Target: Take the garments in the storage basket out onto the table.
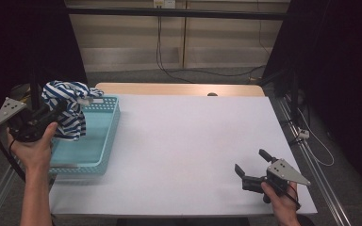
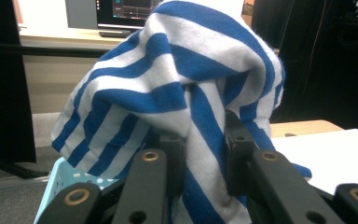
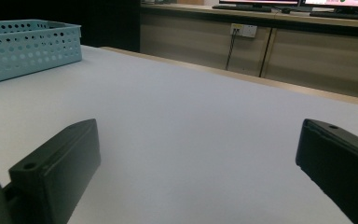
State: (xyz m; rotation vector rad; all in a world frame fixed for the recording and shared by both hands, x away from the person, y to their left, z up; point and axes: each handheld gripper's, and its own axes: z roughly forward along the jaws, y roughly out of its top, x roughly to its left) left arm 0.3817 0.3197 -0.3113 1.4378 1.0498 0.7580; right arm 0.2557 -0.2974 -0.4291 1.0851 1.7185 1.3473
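Observation:
A blue and white striped cloth (image 1: 68,106) hangs bunched above the light blue basket (image 1: 104,136) at the table's left. My left gripper (image 1: 61,107) is shut on the striped cloth; in the left gripper view the cloth (image 2: 186,88) rises between the two black jaws of that gripper (image 2: 204,161) and drapes over them. My right gripper (image 1: 252,164) rests low on the white table near its front right corner, open with nothing between its jaws. In the right gripper view the gripper (image 3: 198,154) has wide-apart jaws over bare white tabletop.
The perforated basket (image 3: 28,46) stands at the far left in the right gripper view. The white table surface (image 1: 188,146) stretches from the basket to the right edge. Cables (image 1: 207,71) lie on the floor behind the table. A metal rail (image 1: 311,155) runs along the right side.

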